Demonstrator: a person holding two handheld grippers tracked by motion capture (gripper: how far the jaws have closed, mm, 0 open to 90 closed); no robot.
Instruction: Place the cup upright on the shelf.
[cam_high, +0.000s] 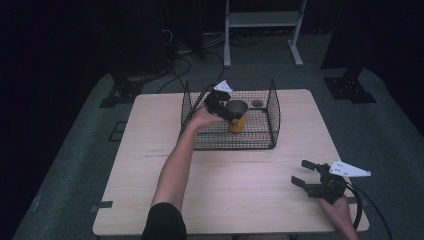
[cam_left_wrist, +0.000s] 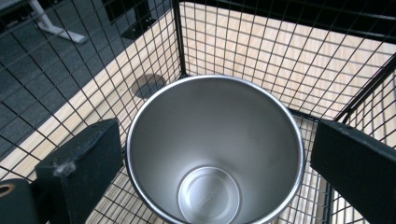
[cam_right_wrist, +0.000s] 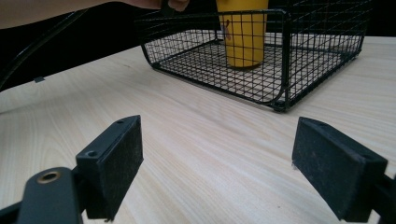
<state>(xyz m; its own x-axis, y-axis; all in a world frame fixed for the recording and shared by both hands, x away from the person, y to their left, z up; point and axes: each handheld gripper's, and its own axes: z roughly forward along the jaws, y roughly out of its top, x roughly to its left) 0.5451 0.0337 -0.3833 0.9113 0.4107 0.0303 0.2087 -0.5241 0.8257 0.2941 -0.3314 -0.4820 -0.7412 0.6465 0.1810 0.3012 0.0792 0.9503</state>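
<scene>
Pale wooden table (cam_high: 230, 185) carries a black wire mesh basket (cam_high: 272, 107), where the yellow steel-lined cup (cam_high: 237, 121) stands upright. Left gripper (cam_high: 226, 111) straddles its rim, jaws spread and apparently clear: release seems done. Next, lift straight out. Right gripper (cam_high: 302, 173) hovers open, well apart.

Your yellow steel-lined cup (cam_high: 237, 116) stands upright inside the black wire-mesh basket (cam_high: 272, 112) on the table's far half, near the basket's middle, its open silver mouth (cam_left_wrist: 215, 149) facing up and empty.
</scene>
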